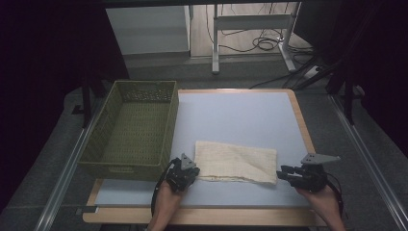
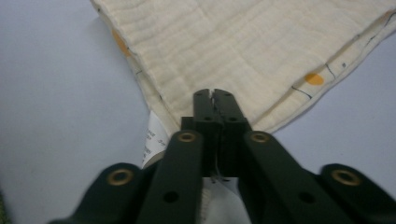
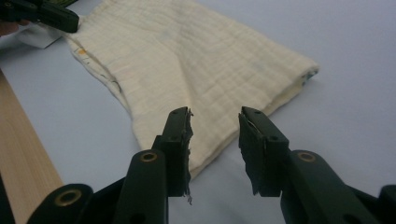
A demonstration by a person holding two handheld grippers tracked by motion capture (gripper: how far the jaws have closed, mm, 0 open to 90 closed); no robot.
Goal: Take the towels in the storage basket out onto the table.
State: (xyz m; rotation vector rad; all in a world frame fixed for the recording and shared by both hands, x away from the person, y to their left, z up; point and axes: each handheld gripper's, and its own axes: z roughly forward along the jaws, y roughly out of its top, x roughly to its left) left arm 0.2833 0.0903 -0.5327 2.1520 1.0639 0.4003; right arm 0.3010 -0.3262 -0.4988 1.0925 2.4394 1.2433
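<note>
While the left gripper [image 2: 215, 95] pinched the cloth's [image 1: 236, 161] near-left corner, the right gripper [image 3: 215, 122] stood spread at its right corner.

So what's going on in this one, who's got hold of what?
A person works a folded cream cloth on a table with two handheld grippers. The left gripper is shut on the cloth's near-left corner. The right gripper sits at the cloth's right end with its jaws apart; the corner lies between them, not pinched. A green basket stands to the left, nothing visible inside it.
</note>
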